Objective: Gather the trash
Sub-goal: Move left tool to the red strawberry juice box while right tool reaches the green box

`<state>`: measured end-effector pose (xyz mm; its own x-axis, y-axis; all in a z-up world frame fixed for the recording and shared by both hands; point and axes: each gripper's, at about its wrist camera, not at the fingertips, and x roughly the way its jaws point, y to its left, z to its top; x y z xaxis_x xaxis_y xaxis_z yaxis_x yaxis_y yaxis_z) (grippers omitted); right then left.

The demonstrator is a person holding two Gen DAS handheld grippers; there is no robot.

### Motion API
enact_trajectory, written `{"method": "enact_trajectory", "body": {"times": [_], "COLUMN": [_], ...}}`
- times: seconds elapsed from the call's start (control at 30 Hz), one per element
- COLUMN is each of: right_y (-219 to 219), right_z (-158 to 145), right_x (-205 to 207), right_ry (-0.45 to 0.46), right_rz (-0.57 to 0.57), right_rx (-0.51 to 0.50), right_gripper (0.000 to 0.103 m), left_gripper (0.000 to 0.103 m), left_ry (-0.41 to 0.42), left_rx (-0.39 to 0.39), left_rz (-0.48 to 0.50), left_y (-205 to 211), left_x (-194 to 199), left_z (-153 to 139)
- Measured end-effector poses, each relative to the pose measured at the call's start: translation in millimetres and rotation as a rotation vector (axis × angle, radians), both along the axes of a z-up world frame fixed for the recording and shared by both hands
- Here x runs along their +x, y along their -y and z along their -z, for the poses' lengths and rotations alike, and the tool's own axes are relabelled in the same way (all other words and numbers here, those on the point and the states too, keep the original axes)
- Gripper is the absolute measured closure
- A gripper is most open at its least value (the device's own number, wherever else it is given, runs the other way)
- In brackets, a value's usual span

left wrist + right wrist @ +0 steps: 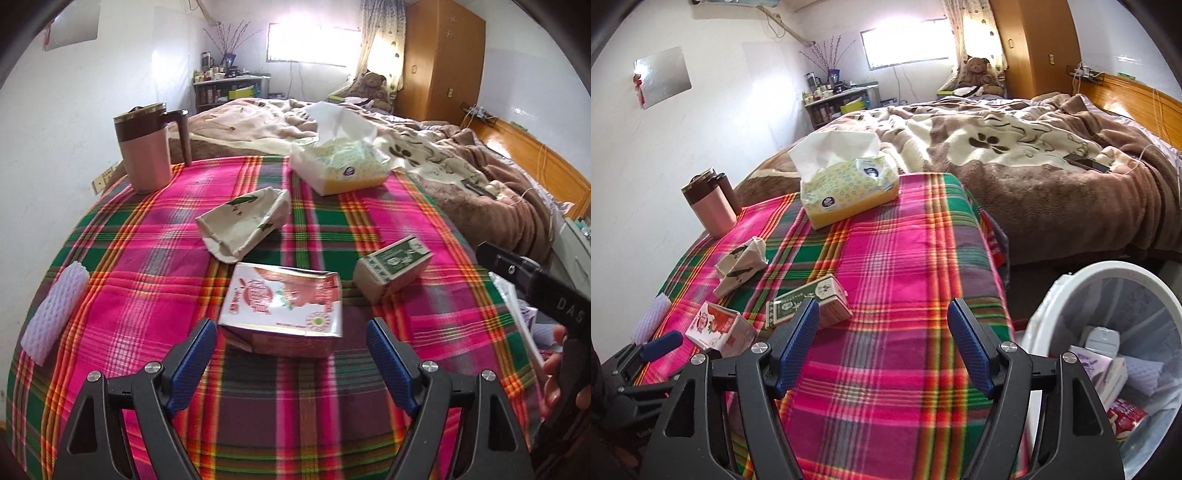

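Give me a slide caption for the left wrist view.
Open left gripper approaches a red-and-white carton on the plaid cloth, beside a green box and crumpled wrapper.

Ahead of your left hand-held gripper [291, 345] you have three flattened cartons: one red-and-white carton [282, 308], one green-printed carton [393, 267], and one cream carton [243, 221]. Beyond them stand one tissue pack [340, 166] and one mug [146, 147]. To its left lies one foam sleeve [55, 314]. Beside your right hand-held gripper [882, 341] there is one trash bin [1067, 295].
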<state>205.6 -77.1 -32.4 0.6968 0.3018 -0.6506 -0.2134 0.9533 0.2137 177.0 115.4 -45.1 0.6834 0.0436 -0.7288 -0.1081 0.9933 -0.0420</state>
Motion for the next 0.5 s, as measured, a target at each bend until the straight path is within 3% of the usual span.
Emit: {"method": "enact_trajectory", "body": {"times": [0.33,0.5], "right_y": [-33.8,-44.3], "right_z": [7.5,13.5], "right_x": [12.7,16.9], "right_ry": [-0.021,-0.049], "right_rz": [-0.074,-0.106], "right_rx": [-0.047,-0.038], "right_gripper": [0.030,0.030], "left_gripper": [0.020,0.020], "left_ry": [-0.044,-0.052], "left_rx": [-0.076,-0.062], "left_rz": [-0.019,-0.035], "left_y": [-24.9,-33.4], "left_x": [5.9,6.9], "left_z": [13.3,15.8]}}
